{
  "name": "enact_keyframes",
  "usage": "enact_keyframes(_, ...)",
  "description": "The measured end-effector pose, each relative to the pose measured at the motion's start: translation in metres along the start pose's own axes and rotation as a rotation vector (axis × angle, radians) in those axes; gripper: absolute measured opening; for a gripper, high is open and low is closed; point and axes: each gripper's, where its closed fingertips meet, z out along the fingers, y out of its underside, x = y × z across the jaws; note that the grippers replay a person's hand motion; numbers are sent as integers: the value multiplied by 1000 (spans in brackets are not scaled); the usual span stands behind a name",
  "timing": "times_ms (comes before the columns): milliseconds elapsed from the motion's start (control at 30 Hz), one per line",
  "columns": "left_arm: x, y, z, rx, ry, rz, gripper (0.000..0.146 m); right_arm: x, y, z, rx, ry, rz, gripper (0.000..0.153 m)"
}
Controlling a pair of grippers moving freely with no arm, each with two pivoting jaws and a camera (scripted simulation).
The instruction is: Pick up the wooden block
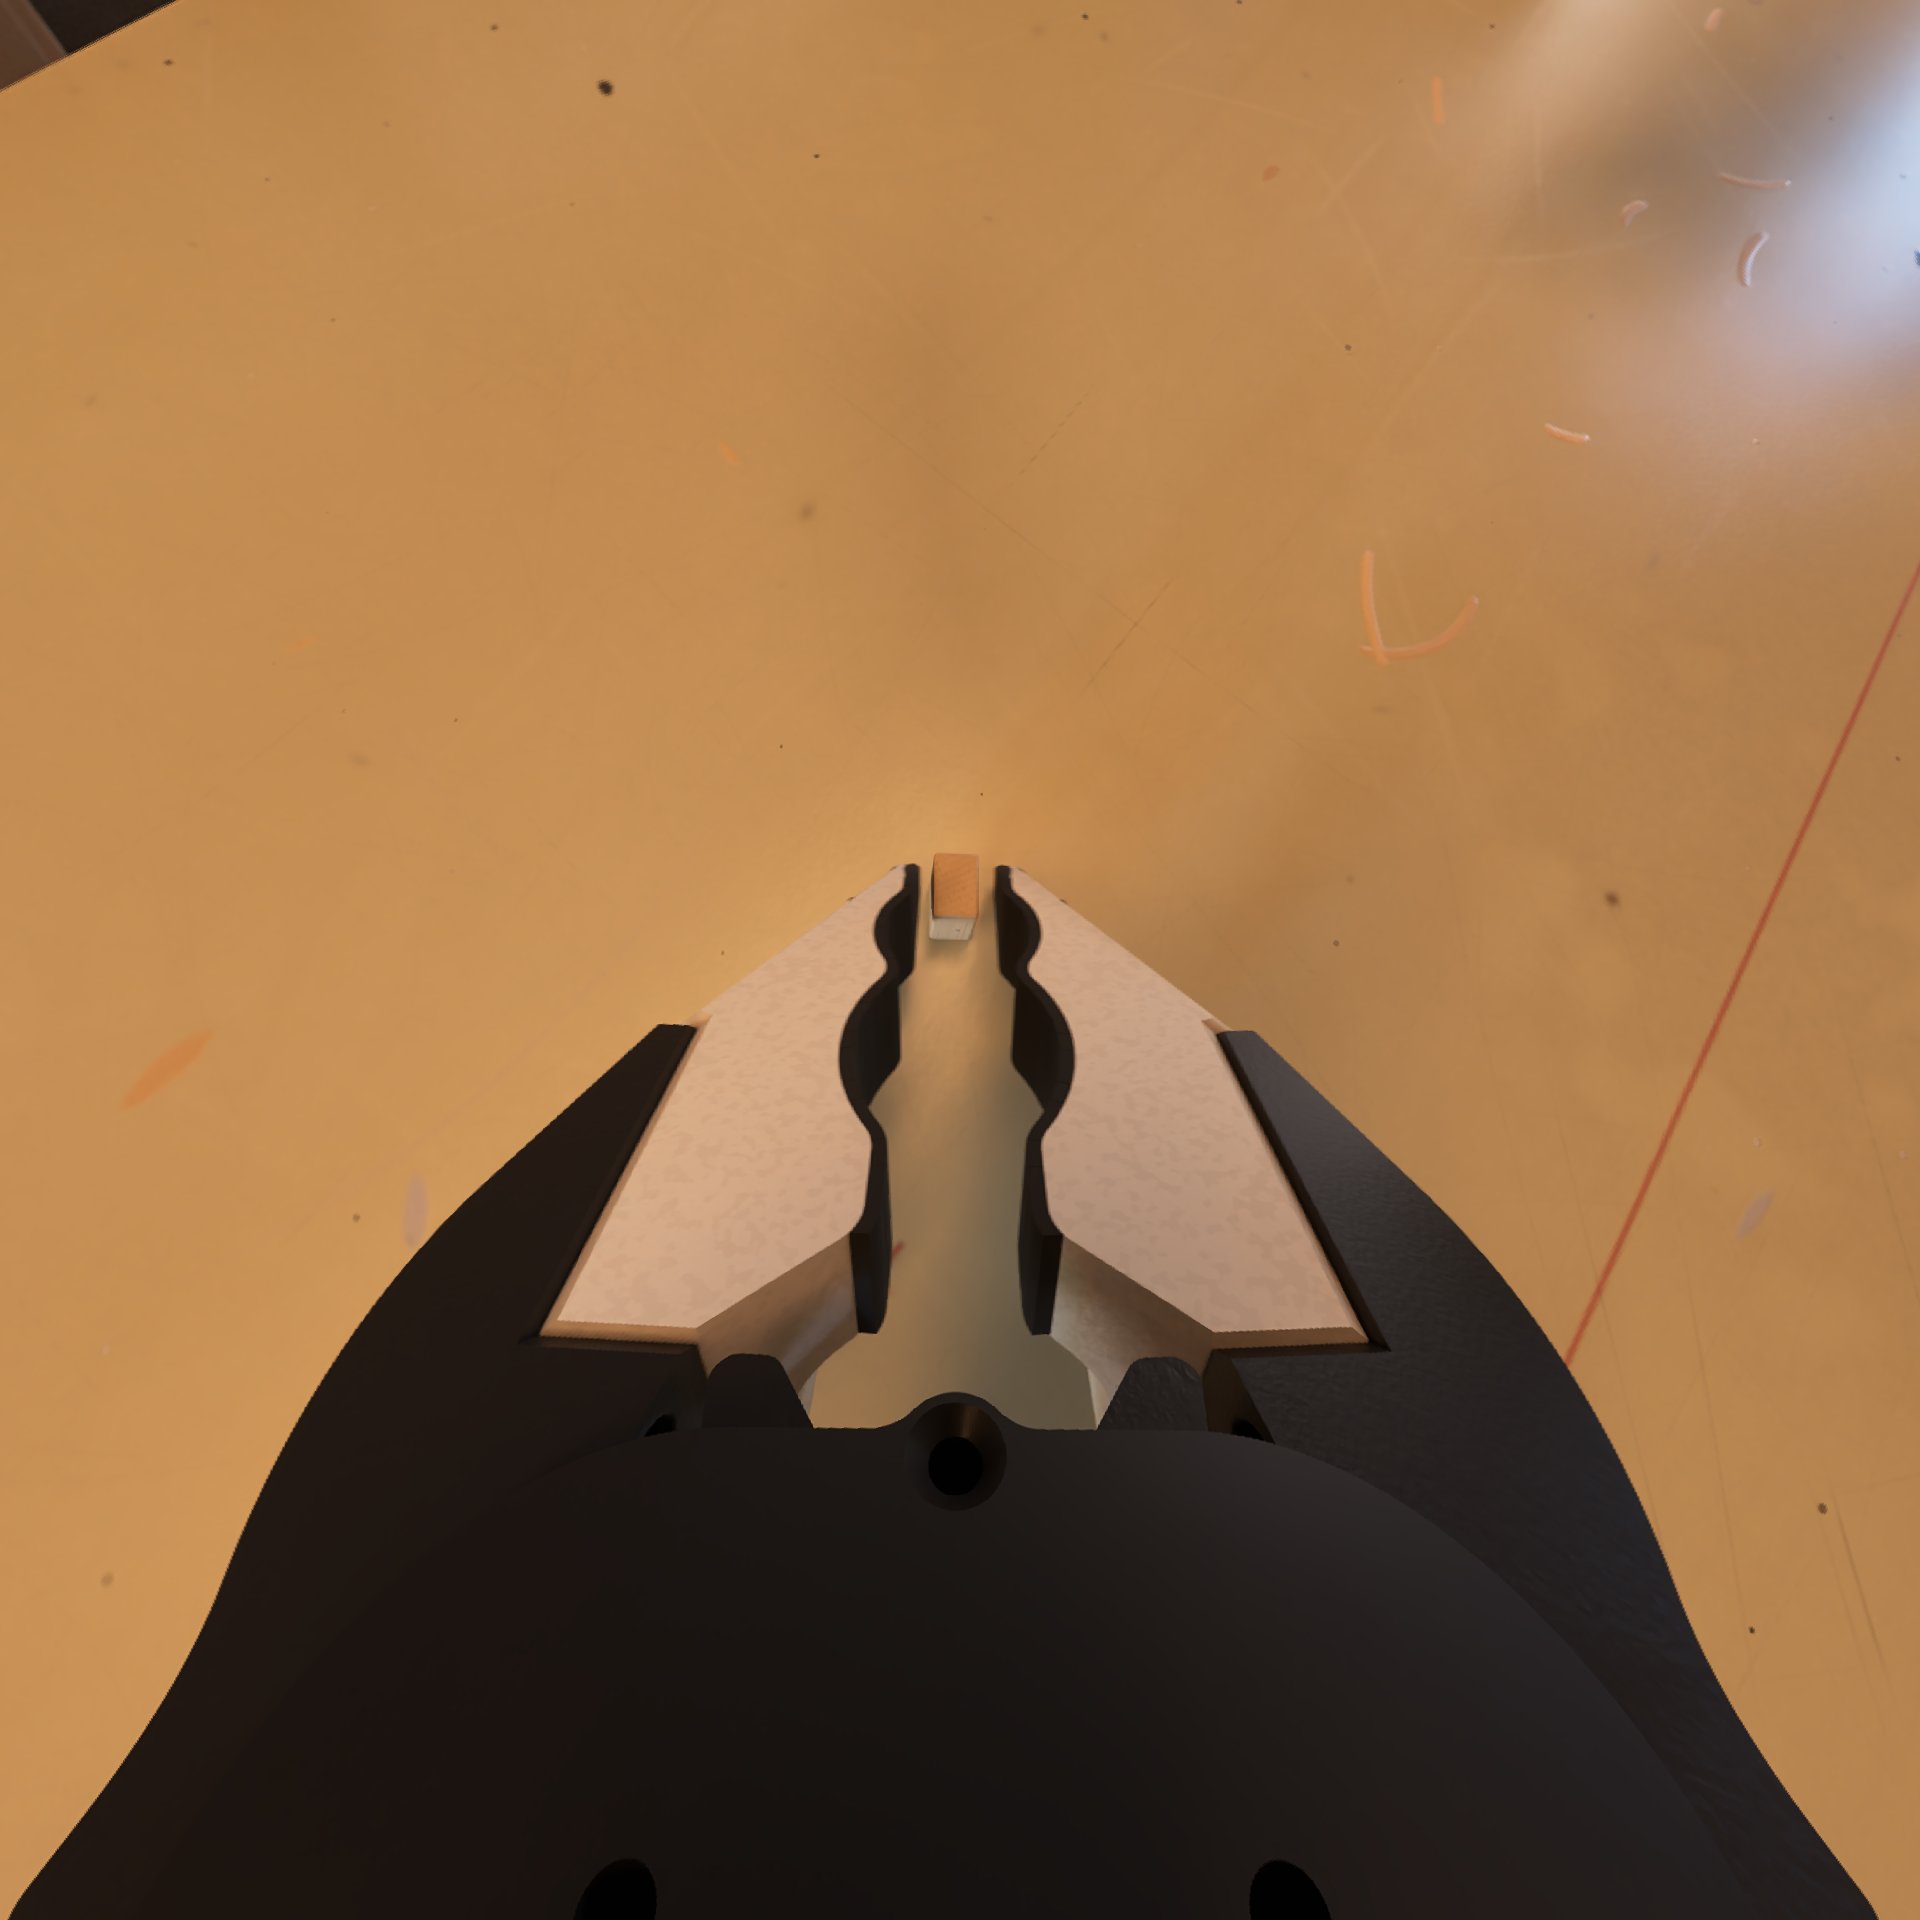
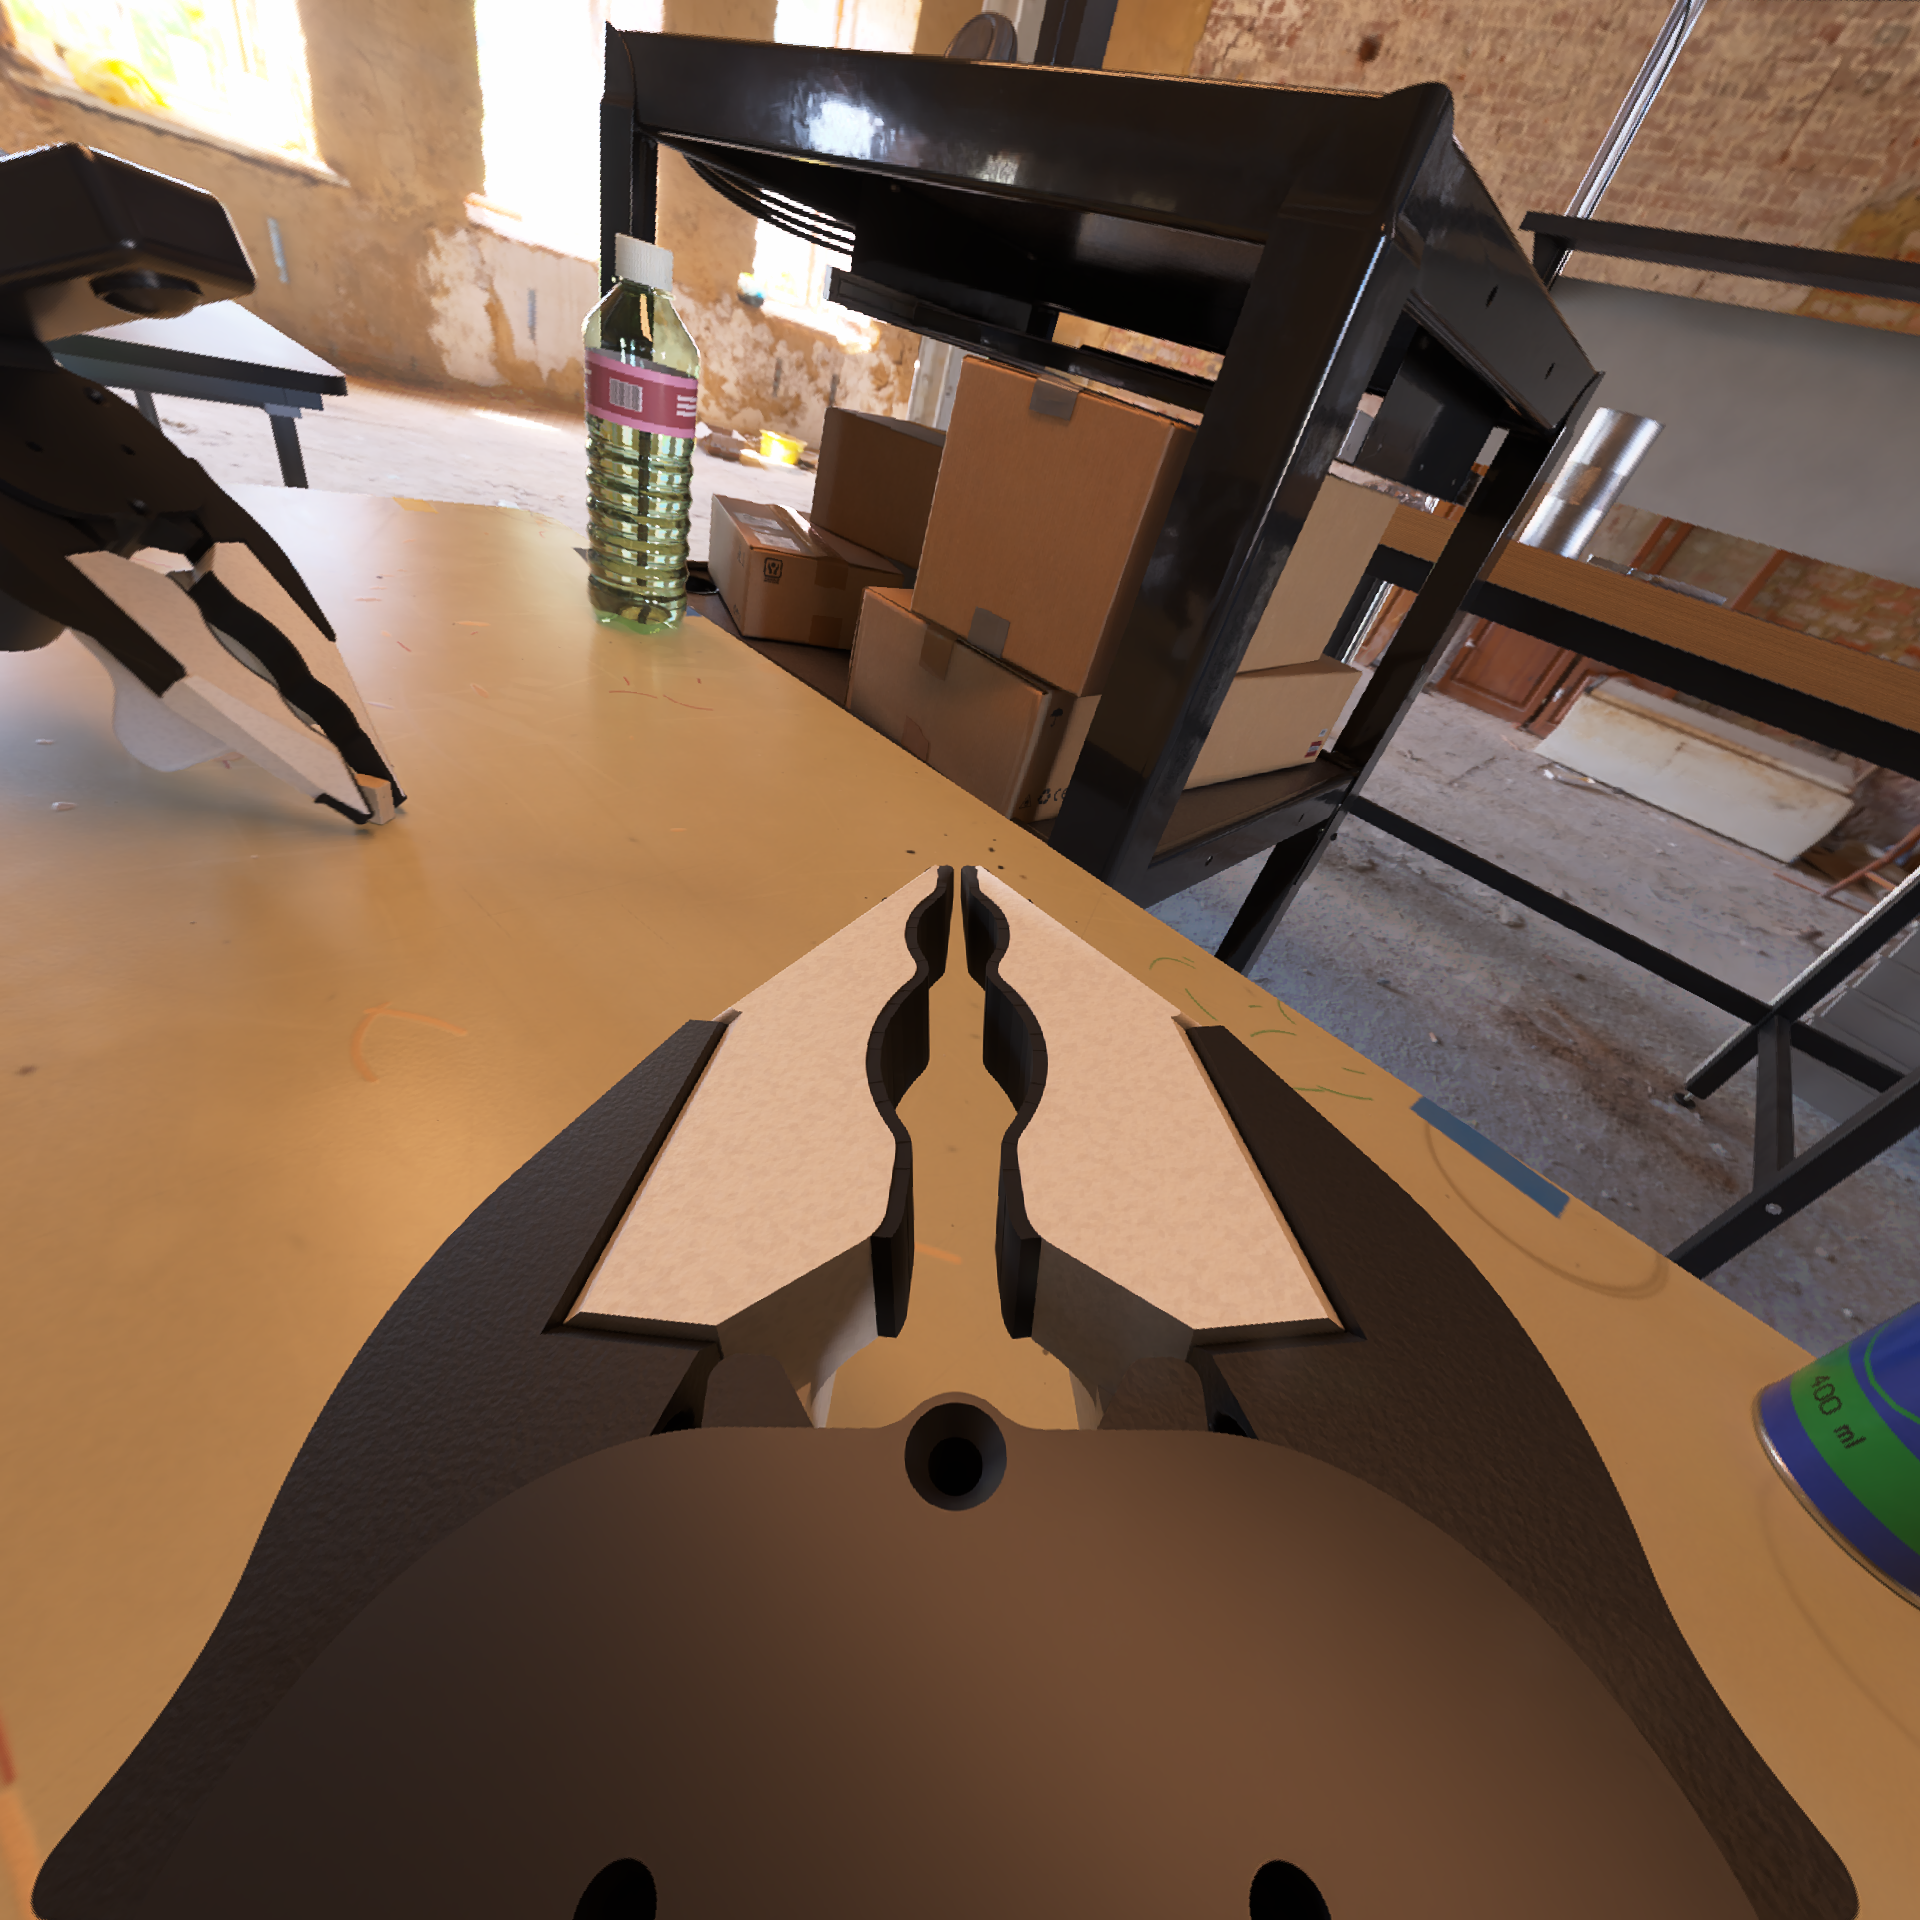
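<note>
While the right gripper (image 2: 956,871) jaws sit nearly closed, left gripper (image 1: 957,873) jaws narrowly bracket the wooden block (image 1: 954,900).

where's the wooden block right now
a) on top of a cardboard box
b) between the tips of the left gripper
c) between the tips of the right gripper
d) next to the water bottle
b: the left wrist view shows the wooden block sitting between the tips of the left gripper, with a slight gap on each side, while the right gripper has nothing between its jaws.
</note>
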Motion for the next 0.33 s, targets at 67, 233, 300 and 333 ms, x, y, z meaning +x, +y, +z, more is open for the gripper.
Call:
enact_keyframes(67,0,-2,2,-2,29,-2,8,-5,-2,0,-1,-8,-8,1)
enact_keyframes(233,21,-8,4,-32,192,-41,8,-66,2,10,-83,-224,-32,5)
enact_keyframes(300,44,-11,3,-37,306,-29,8,-100,14,13,-163,-328,-118,12)
enact_keyframes(333,52,-12,4,-52,348,-17,8,-114,19,14,-202,-375,-176,14)
